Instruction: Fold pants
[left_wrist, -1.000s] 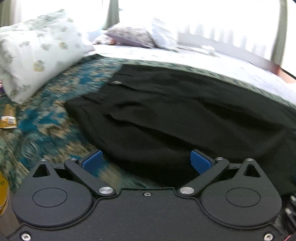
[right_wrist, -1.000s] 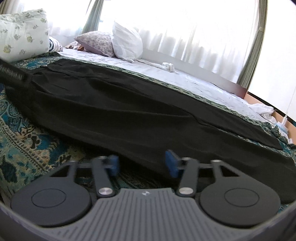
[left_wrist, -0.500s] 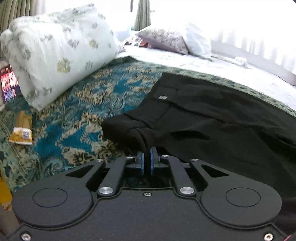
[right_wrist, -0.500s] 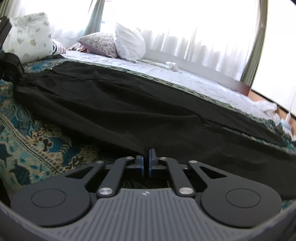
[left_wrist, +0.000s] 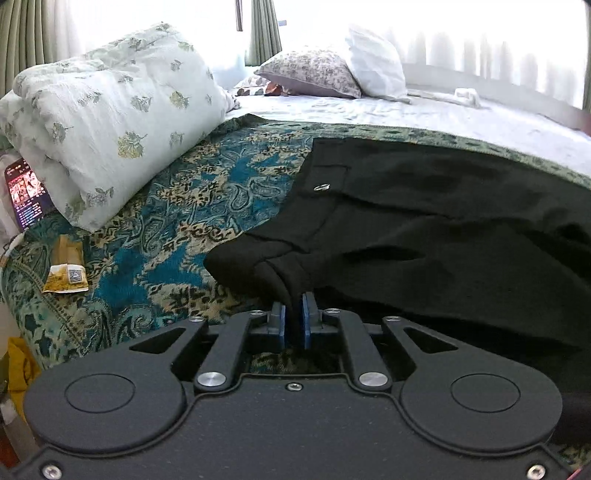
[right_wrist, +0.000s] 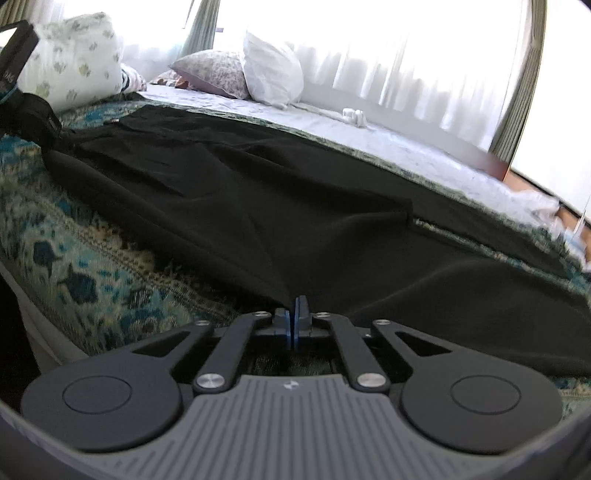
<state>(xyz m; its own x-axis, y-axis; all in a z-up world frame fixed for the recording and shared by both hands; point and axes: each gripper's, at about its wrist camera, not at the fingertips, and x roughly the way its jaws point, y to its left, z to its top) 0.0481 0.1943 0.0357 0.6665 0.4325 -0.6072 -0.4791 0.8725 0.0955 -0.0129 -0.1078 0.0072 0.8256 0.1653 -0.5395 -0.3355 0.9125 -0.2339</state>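
Black pants (left_wrist: 424, 221) lie spread lengthwise on a teal patterned bedspread (left_wrist: 192, 206). My left gripper (left_wrist: 294, 314) is shut on the bunched near corner of the waistband, which is lifted and pulled toward me. My right gripper (right_wrist: 294, 314) is shut on the near edge of a pant leg (right_wrist: 295, 221), and the cloth rises slightly to its pads. The left gripper also shows at the far left of the right wrist view (right_wrist: 33, 114), holding the waist end.
A rolled floral duvet (left_wrist: 107, 136) lies at left, with a lit phone (left_wrist: 26, 192) and a yellow packet (left_wrist: 66, 277) beside it. Pillows (left_wrist: 332, 74) sit at the back on a white sheet (left_wrist: 424, 118). The bed edge (right_wrist: 44, 325) runs near left.
Both grippers went from open to shut on the near edge of the pants. The left has since pulled the waistband corner up and toward me, bunching the cloth.
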